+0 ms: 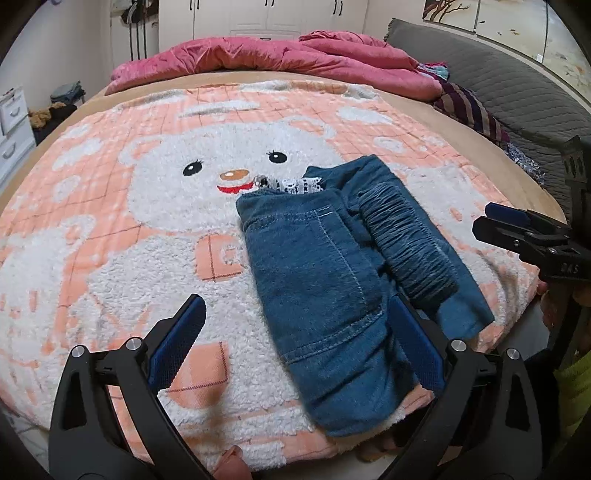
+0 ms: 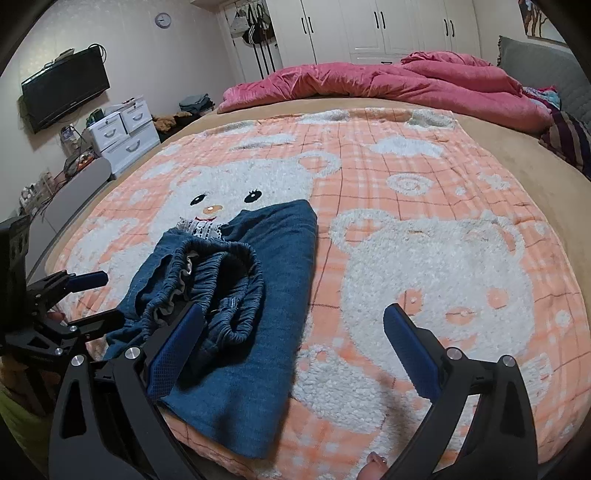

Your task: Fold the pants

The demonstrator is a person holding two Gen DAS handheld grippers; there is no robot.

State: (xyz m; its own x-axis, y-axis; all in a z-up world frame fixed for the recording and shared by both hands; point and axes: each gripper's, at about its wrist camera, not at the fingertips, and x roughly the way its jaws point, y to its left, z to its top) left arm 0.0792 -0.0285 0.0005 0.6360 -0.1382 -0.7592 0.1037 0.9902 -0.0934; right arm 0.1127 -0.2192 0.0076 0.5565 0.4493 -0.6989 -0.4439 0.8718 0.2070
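Pants [image 1: 332, 280] are folded into a compact blue denim bundle, lying on the pink-and-white bear blanket [image 1: 110, 229] near the front edge of the bed, partly over the bear's face.

Left gripper [image 1: 295, 343]: jaws spread wide, nothing pinched. Bundle's near end sits between the blue pads [image 1: 177, 339]; right-side pad looks to be against or just beside the fabric edge (can't tell contact for sure). Left pad is well clear, over bare blanket.

Right gripper [image 2: 295, 350]: jaws also spread wide, nothing pinched. Its left pad overlaps the pants' near right portion in the picture; right pad is over blanket.

Differences between views:
- Left wrist view shows the back pocket [image 1: 332, 258] with stitching on top, and the elastic waistband [image 1: 406, 240] as a ribbed strip along the right side. Right gripper shows at the right edge [image 1: 517, 229], to the right of the pants.
- Right wrist view shows the waistband [image 2: 207, 280] bunched and gaping open, inner lining visible, which the left view doesn't show. Left gripper sits at the left edge [image 2: 85, 295], jaws apart.
- White lace trim [image 2: 203, 225] pokes out at the far end in both.
- Only the right view shows the wall TV [image 2: 62, 96], clock [image 2: 162, 19] and white drawers [image 2: 122, 133].

Pink duvet [image 1: 277, 62] is heaped at the far end of the bed.
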